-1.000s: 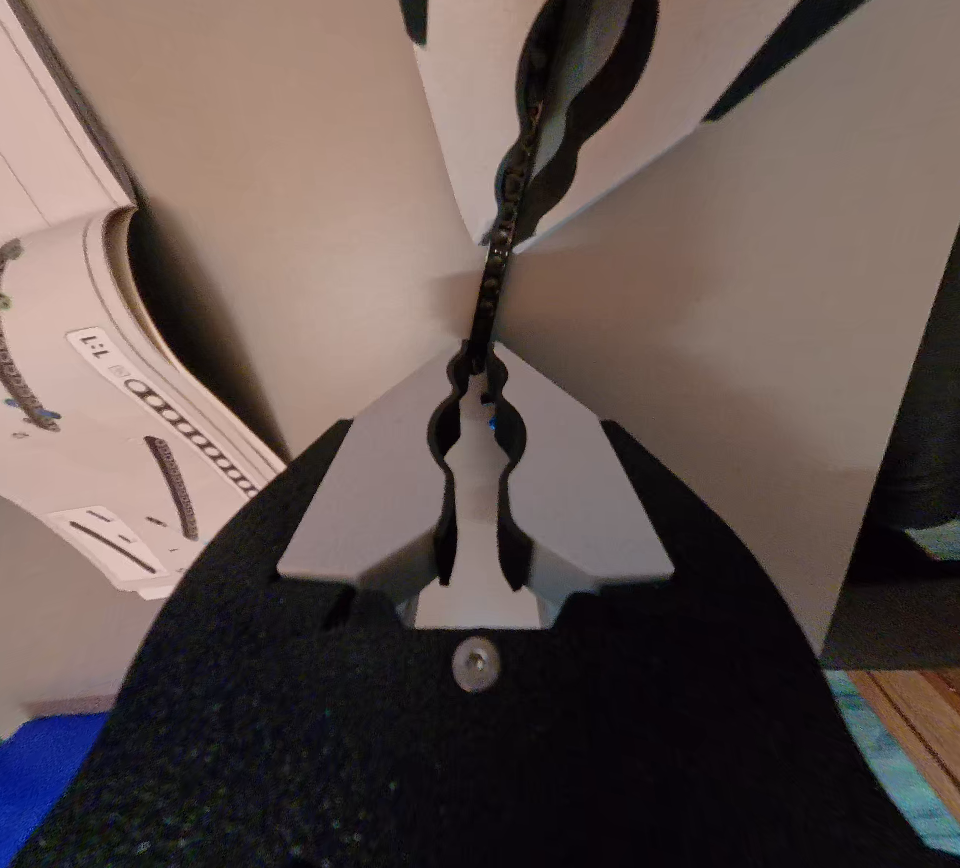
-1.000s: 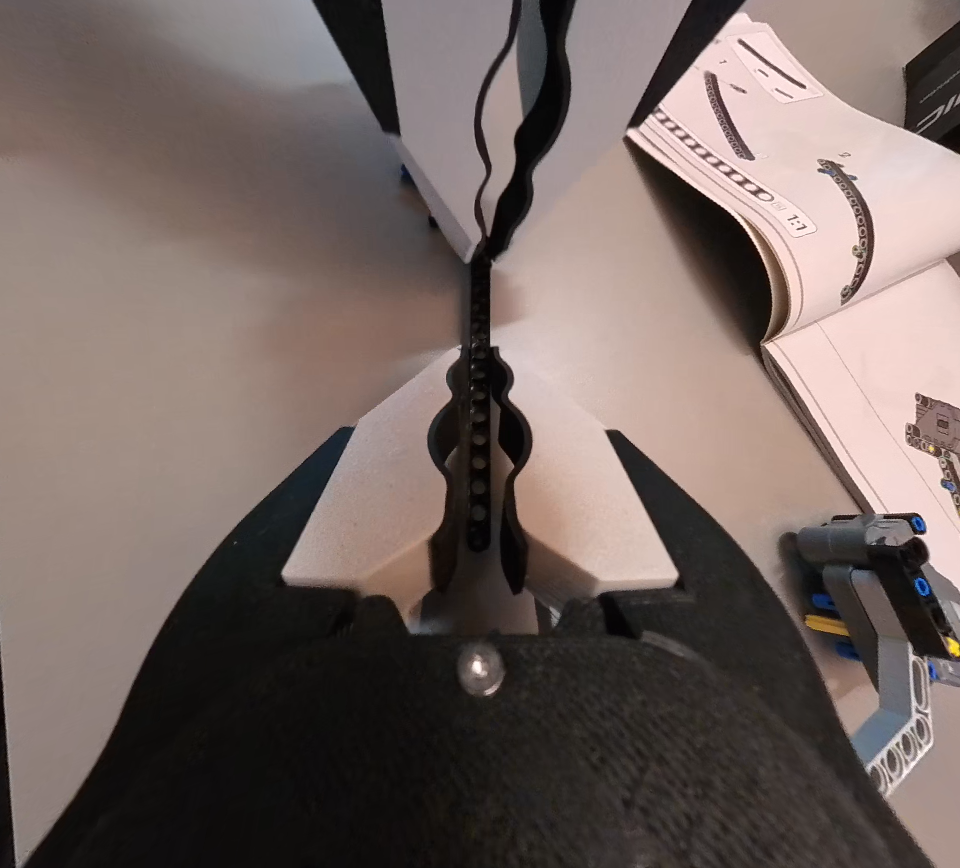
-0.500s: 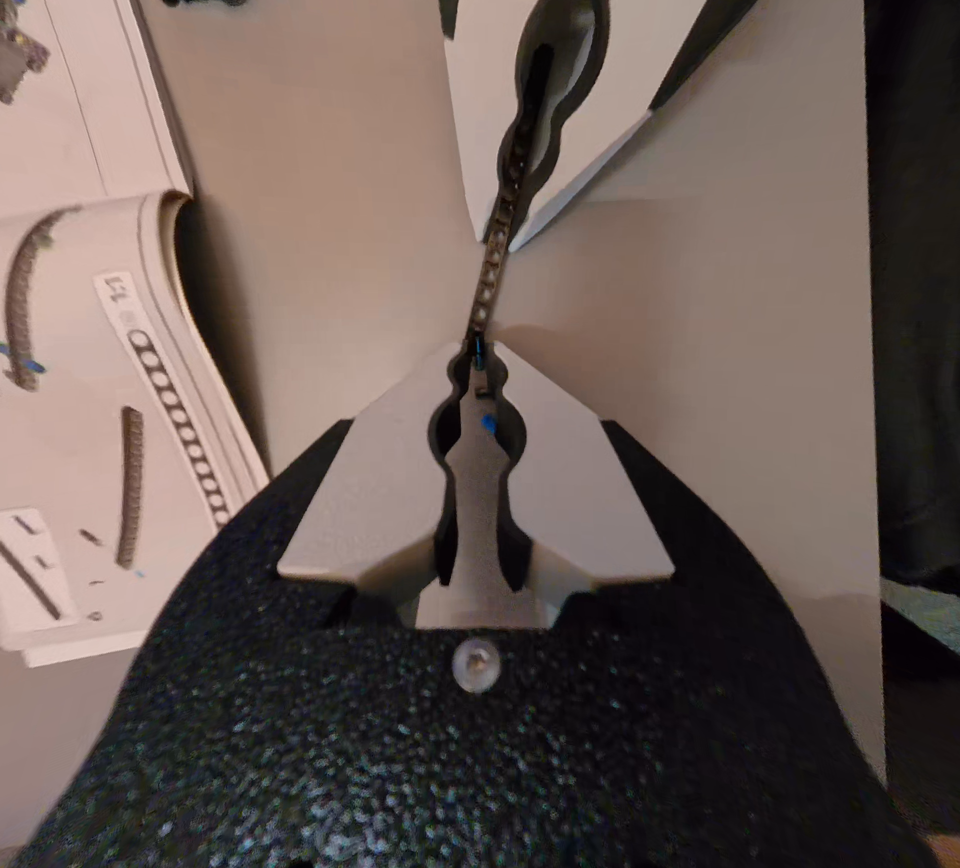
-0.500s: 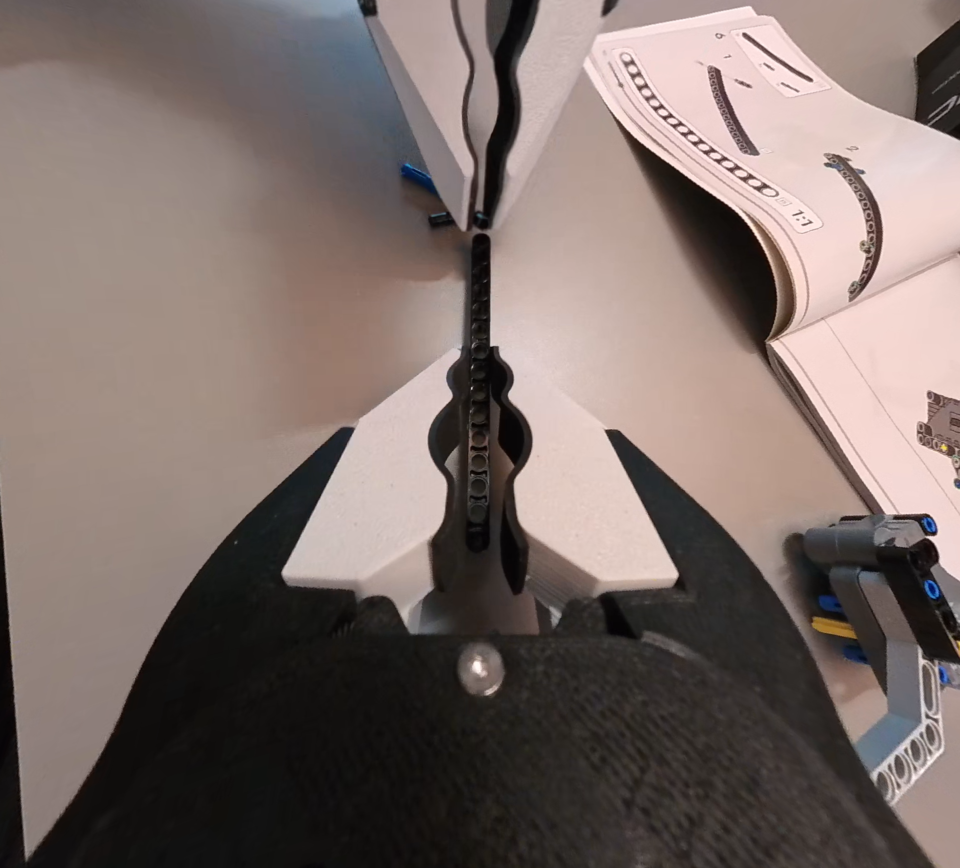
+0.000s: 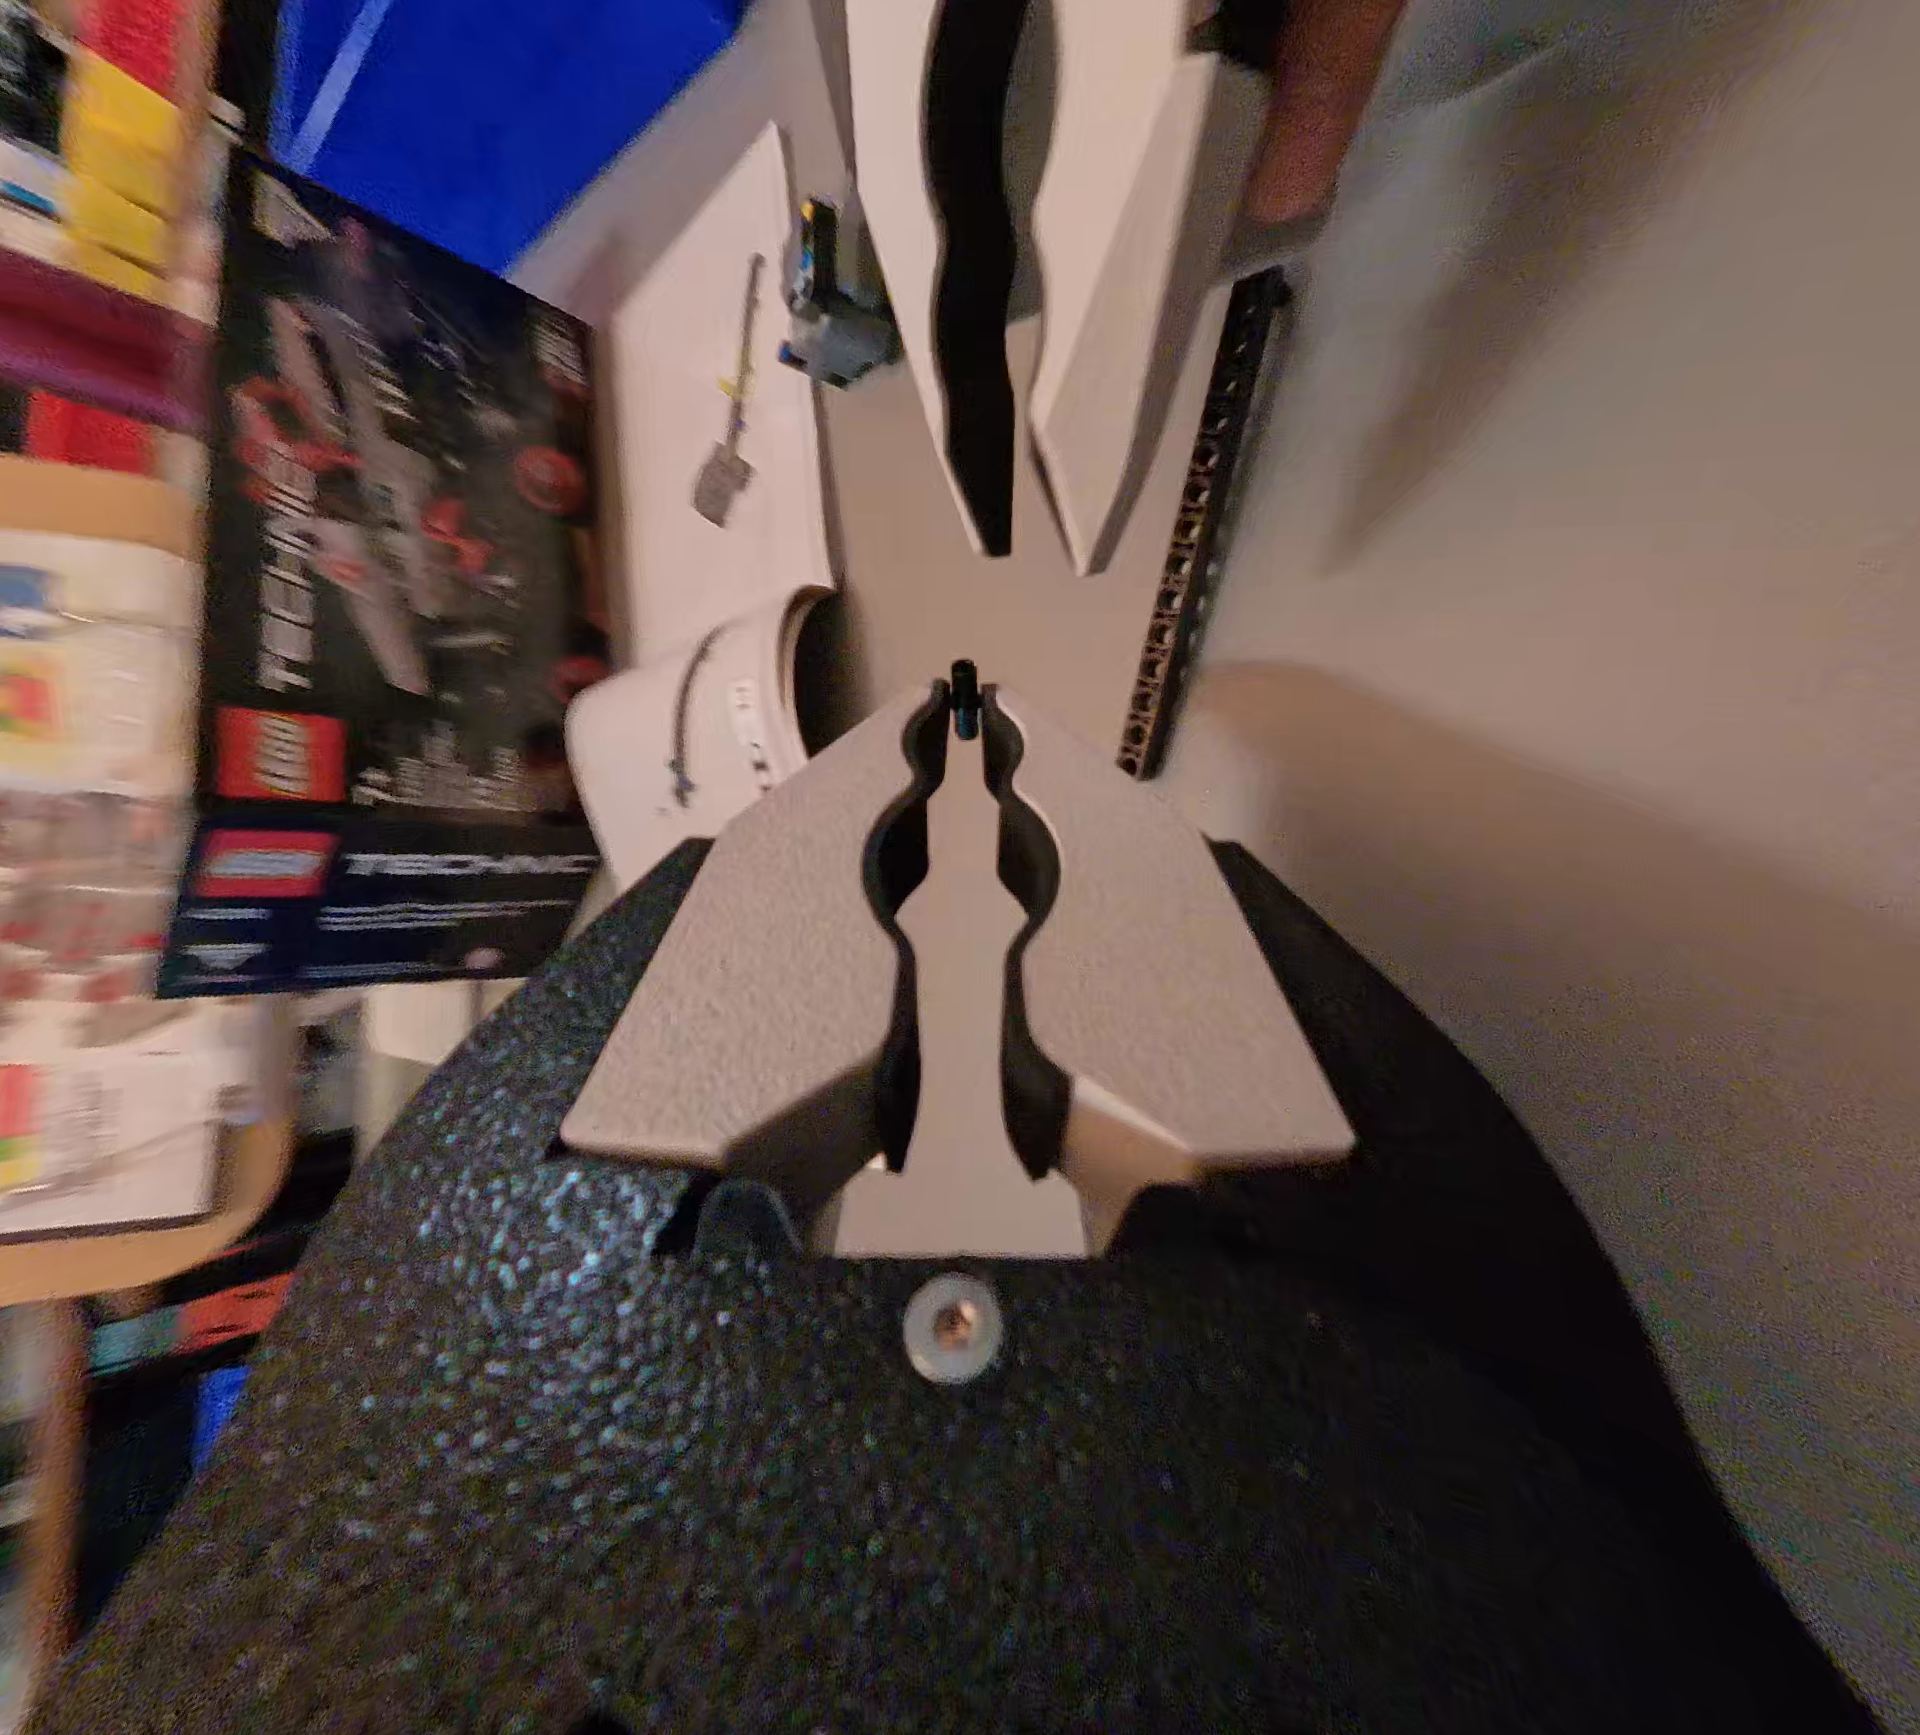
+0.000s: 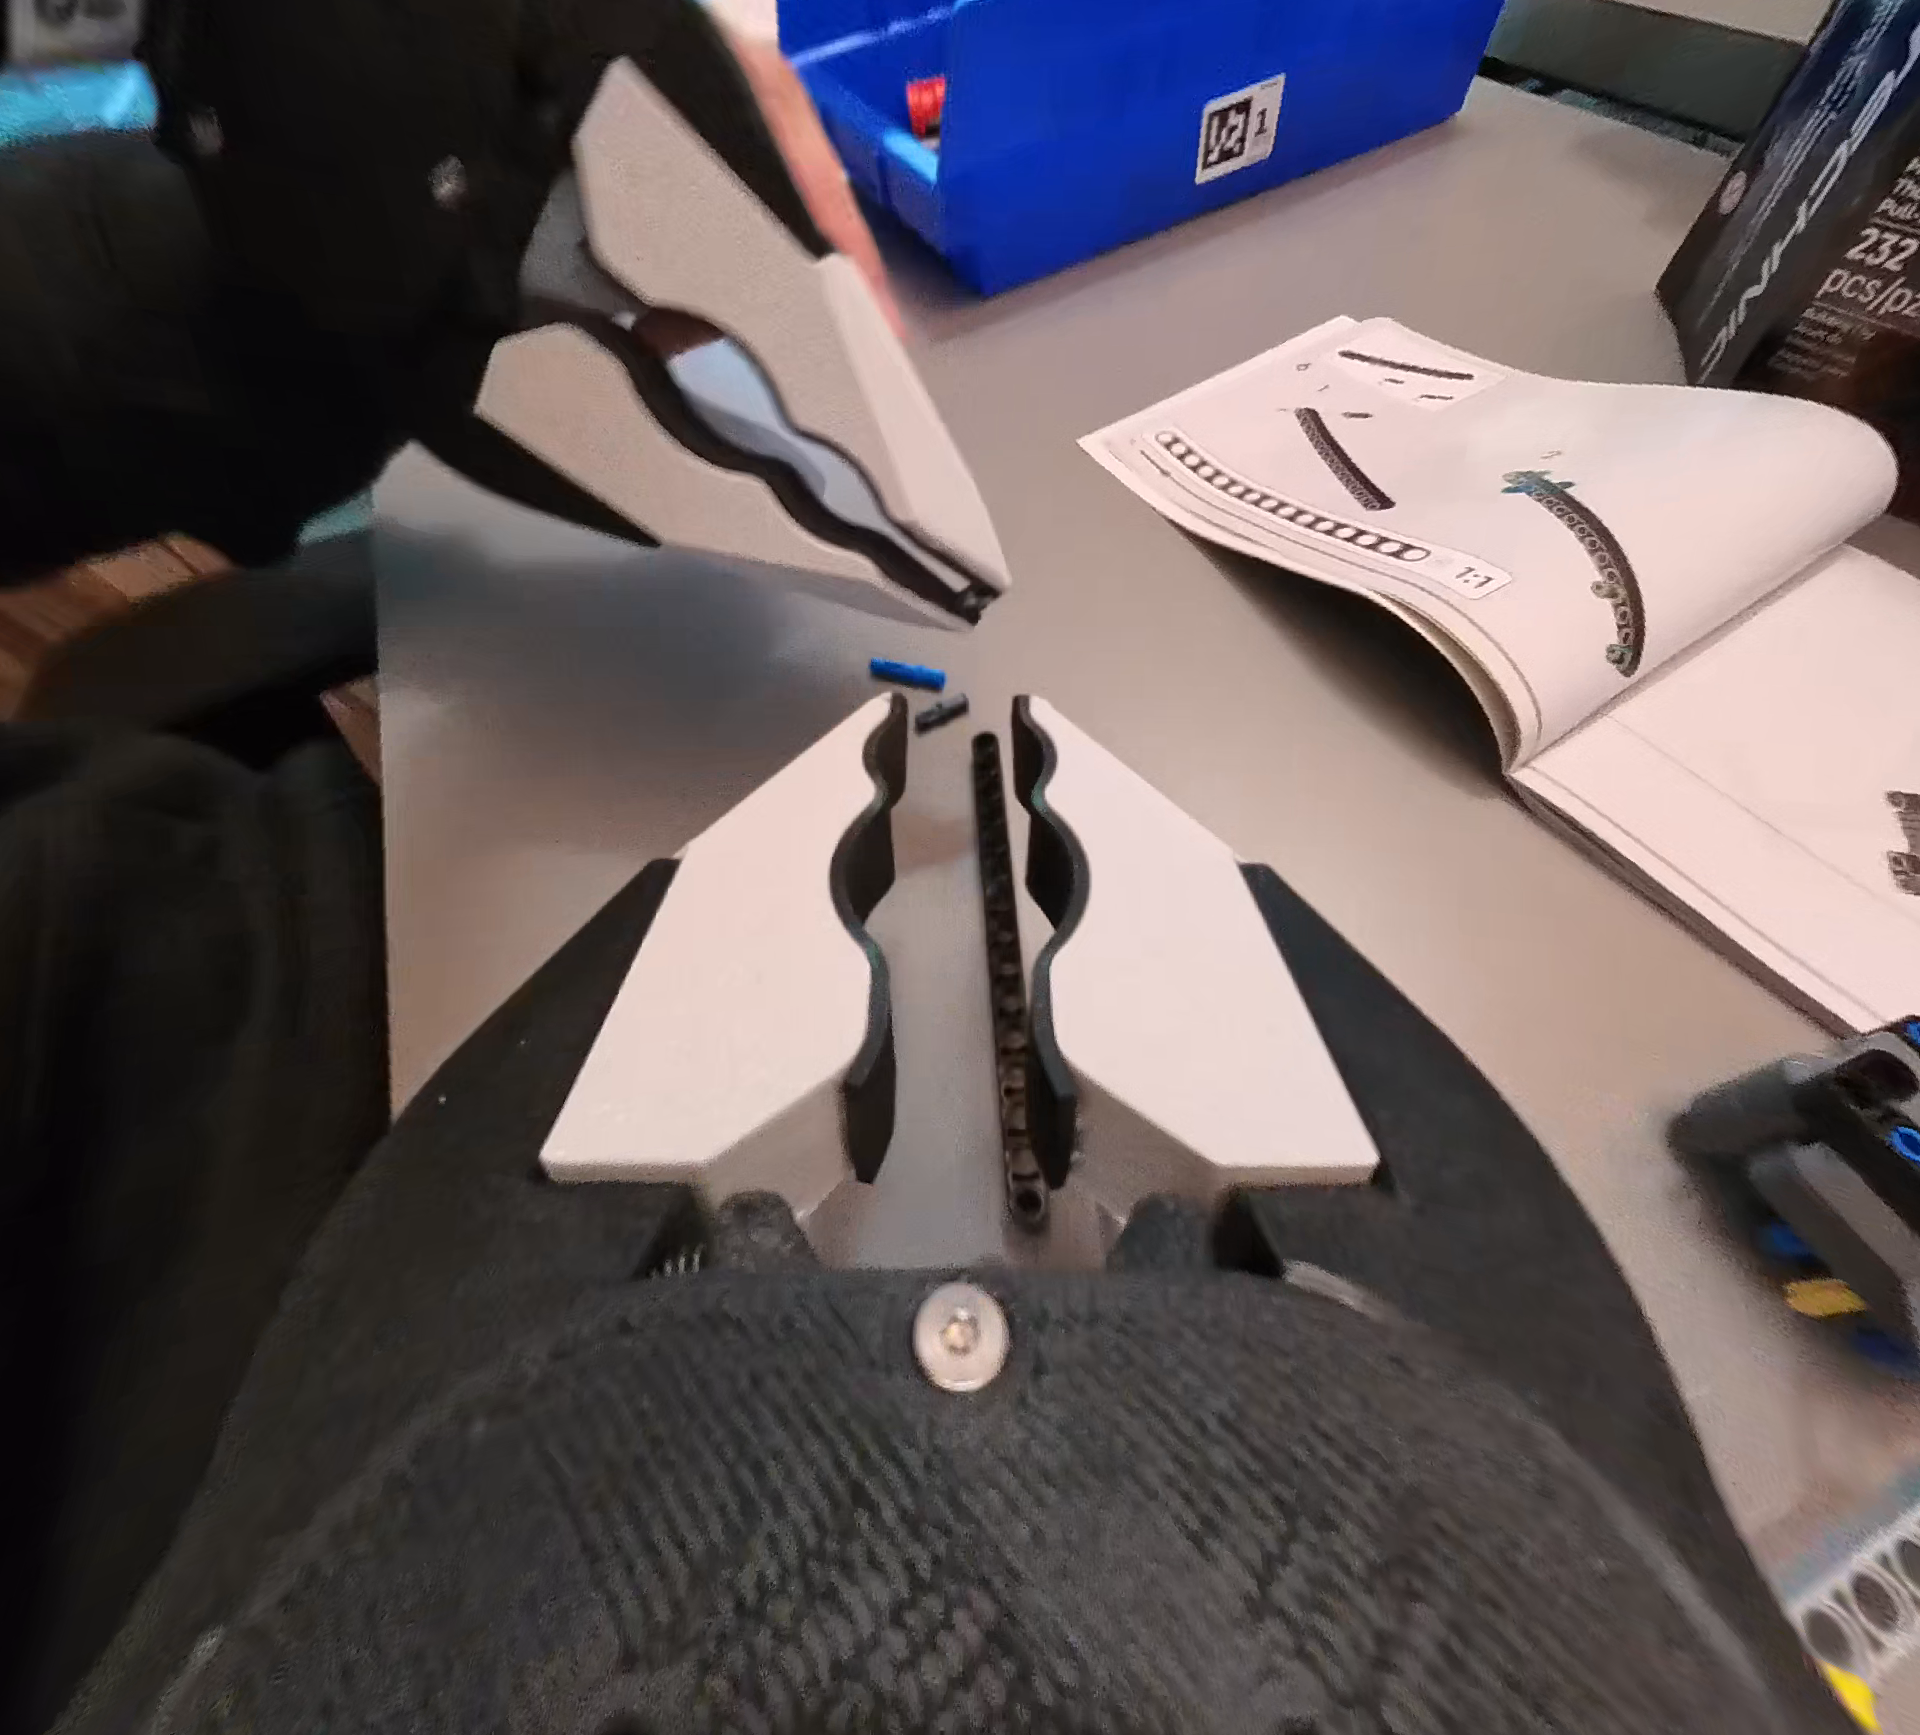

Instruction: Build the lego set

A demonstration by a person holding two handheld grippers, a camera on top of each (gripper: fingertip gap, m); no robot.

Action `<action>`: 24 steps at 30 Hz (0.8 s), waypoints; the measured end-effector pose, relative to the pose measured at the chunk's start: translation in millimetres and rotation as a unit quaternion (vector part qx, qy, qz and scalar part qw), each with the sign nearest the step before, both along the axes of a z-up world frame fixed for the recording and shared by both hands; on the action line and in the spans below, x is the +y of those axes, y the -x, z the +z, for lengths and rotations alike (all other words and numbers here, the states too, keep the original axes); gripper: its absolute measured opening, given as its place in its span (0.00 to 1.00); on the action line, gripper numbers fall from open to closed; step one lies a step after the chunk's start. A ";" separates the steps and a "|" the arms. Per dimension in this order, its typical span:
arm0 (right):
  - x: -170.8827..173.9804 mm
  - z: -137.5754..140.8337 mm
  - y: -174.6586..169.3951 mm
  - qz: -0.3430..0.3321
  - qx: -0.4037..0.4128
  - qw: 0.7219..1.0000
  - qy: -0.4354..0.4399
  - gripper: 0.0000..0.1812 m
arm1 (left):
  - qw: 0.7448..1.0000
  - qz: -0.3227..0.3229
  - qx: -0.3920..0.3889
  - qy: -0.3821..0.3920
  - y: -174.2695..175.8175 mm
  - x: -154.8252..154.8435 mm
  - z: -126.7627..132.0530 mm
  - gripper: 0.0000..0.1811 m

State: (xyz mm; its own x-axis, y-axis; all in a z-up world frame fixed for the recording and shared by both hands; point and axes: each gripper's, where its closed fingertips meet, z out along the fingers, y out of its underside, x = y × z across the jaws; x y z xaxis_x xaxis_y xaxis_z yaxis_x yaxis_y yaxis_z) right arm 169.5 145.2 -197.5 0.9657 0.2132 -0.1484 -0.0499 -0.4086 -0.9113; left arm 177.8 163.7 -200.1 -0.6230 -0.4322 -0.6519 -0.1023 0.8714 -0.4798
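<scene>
The right gripper [image 6: 961, 709] has let go, its wide-open jaws lying along the long black holed plastic beam [image 6: 1006, 968], while the left gripper [image 5: 963, 717] is pinching a small black pin [image 5: 963, 698] nearby

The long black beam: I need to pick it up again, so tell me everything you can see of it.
The long black beam is a thin, straight plastic strip with a row of round holes along it. In the right wrist view it lies between the open right gripper fingers, close beside the right-hand one; whether they touch is unclear. It seems to lie on the grey table.
</scene>
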 end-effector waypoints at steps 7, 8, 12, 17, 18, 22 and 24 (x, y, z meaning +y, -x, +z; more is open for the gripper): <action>9.2 7.6 6.9 -0.006 0.045 0.998 -0.035 0.07 | 0.993 -0.015 -0.096 -0.065 3.1 -12.3 15.8 0.01; 10.0 6.0 6.5 -0.010 0.039 0.999 -0.031 0.07 | 0.993 -0.015 -0.096 -0.070 3.1 -12.4 15.3 0.01; 10.7 6.4 10.0 -0.005 0.054 0.998 -0.031 0.08 | 0.992 -0.012 -0.105 -0.065 0.9 -10.5 15.7 0.01; 9.7 19.4 6.0 -0.013 0.101 0.993 -0.060 0.10 | 0.989 -0.011 -0.124 -0.080 2.3 -6.2 14.1 0.01; 10.5 18.7 6.7 -0.013 0.103 0.993 -0.061 0.10 | 0.988 -0.015 -0.130 -0.084 3.2 -8.2 14.7 0.01; 12.8 20.5 9.5 -0.010 0.114 0.991 -0.071 0.06 | 0.980 -0.012 -0.151 -0.127 2.5 -6.0 17.5 0.01; 13.1 22.4 7.6 -0.016 0.113 0.990 -0.080 0.05 | 0.979 -0.015 -0.159 -0.125 2.6 -7.2 19.4 0.01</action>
